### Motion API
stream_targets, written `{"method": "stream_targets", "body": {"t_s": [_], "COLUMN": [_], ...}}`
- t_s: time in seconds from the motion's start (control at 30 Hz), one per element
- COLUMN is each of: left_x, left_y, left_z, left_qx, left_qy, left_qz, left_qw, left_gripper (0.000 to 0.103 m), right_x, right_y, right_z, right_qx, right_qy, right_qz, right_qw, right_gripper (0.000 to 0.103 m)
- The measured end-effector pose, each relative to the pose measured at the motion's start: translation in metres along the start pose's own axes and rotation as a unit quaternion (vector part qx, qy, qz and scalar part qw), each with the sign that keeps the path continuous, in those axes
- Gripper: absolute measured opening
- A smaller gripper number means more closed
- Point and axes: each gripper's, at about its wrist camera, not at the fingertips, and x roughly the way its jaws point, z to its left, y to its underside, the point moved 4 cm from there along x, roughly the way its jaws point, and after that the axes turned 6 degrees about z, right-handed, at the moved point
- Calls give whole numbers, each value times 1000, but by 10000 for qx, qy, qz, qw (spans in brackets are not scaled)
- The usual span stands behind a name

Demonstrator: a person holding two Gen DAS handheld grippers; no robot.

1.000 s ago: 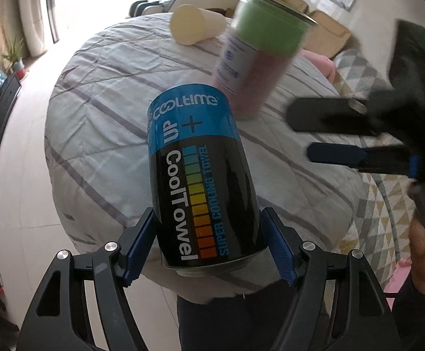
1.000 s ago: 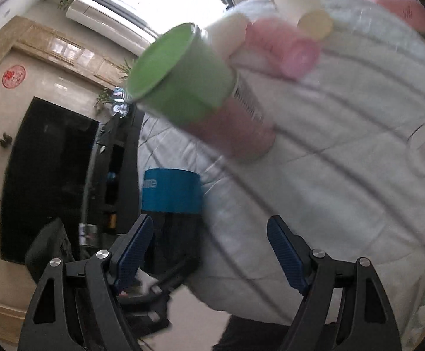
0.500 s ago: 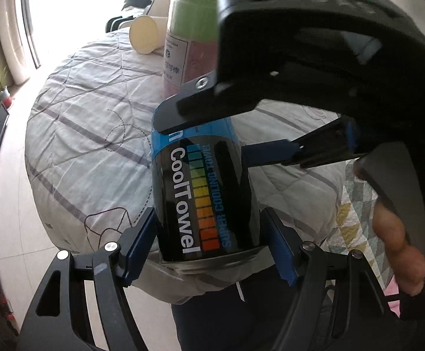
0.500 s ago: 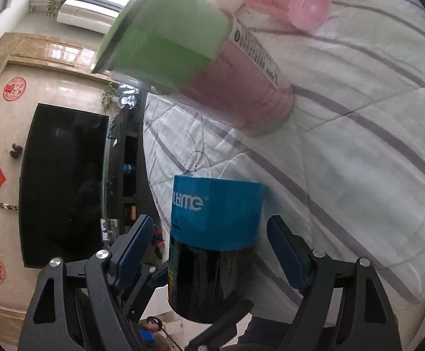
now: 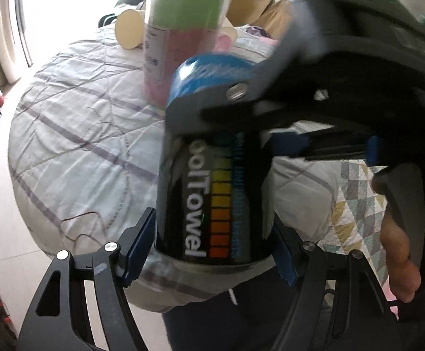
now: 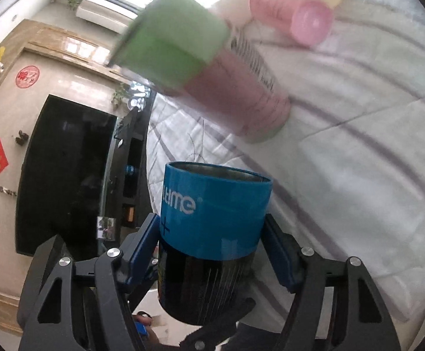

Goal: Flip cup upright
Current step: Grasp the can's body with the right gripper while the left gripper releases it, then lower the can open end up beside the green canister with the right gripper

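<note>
Quilted bed cover [image 5: 75, 134] under everything; TV [image 6: 63, 181] on wall beyond.

Tall clear tube [image 5: 183, 44], green and pink inside, stands on cover; pink cups [image 6: 309, 20] lie further back.

Cup [image 5: 212, 193], black with blue band, held above bed edge, in transfer between claws.

Left gripper [image 5: 209, 248] clamps cup's lower body. Right gripper [image 6: 212, 242] brackets blue band; contact uncertain.

Step judged: handover for flip. Next: right needs firm squeeze before left lets go.

Readable: "Towel", "time", "+".

Each hand-held gripper [image 5: 211, 251] has a black frame, blue finger pads [image 5: 139, 248], and silver screws [image 5: 110, 246].
</note>
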Motion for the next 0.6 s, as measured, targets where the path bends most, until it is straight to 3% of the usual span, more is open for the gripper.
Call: {"method": "stream_targets", "body": {"t_s": [0.17, 0.3, 0.6], "left_x": [5, 9, 23], "left_y": [-16, -33, -48], "left_z": [-12, -16, -1], "left_qx": [-29, -192, -684], "left_qy": [311, 320, 96], "left_qz": [-15, -133, -88], "left_qw": [9995, 9992, 9976], "left_gripper": [75, 84, 84], "right_x": [-31, -53, -73], "right_y": [-8, -20, -56], "right_z": [-7, -19, -22], "right_qx": [-363, -611, -1700], "right_qy": [464, 904, 2075], "right_qz": [-542, -934, -1769], "right_qw": [9968, 9896, 9470], "right_gripper": [70, 70, 70]}}
